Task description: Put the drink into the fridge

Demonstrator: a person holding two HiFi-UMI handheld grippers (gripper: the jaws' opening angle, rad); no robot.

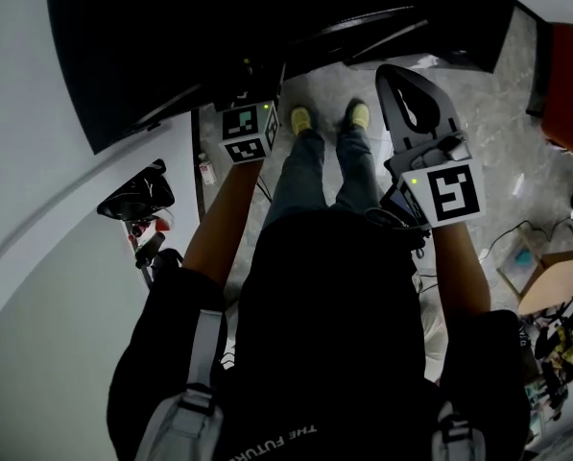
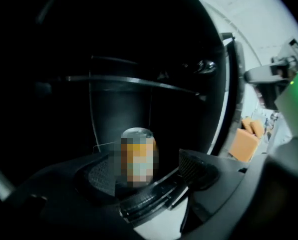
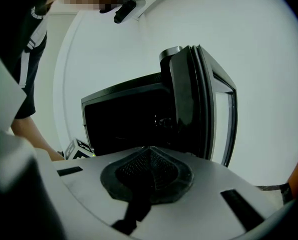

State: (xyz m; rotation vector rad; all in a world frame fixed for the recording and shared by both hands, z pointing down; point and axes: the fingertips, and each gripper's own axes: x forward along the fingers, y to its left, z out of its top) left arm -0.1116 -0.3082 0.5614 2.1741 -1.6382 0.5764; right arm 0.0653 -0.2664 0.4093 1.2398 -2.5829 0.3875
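Note:
An orange drink can (image 2: pixel 138 156) with a silver top stands upright on a shelf inside the dark fridge (image 1: pixel 267 27). In the left gripper view my left gripper (image 2: pixel 146 173) is open, its pads on either side of the can; the right pad (image 2: pixel 192 166) stands clear of it. From the head view only that gripper's marker cube (image 1: pixel 246 133) shows at the fridge's mouth. My right gripper (image 1: pixel 398 73) hangs shut and empty in front of the fridge, to the right. The right gripper view shows the fridge (image 3: pixel 129 119) with its door (image 3: pixel 193 104) swung open.
A black device on a stand (image 1: pixel 137 195) sits by the white wall at left. An orange seat (image 1: pixel 569 94), a cardboard box (image 1: pixel 555 277) and cables lie on the floor at right. The person's feet (image 1: pixel 329 118) stand just before the fridge.

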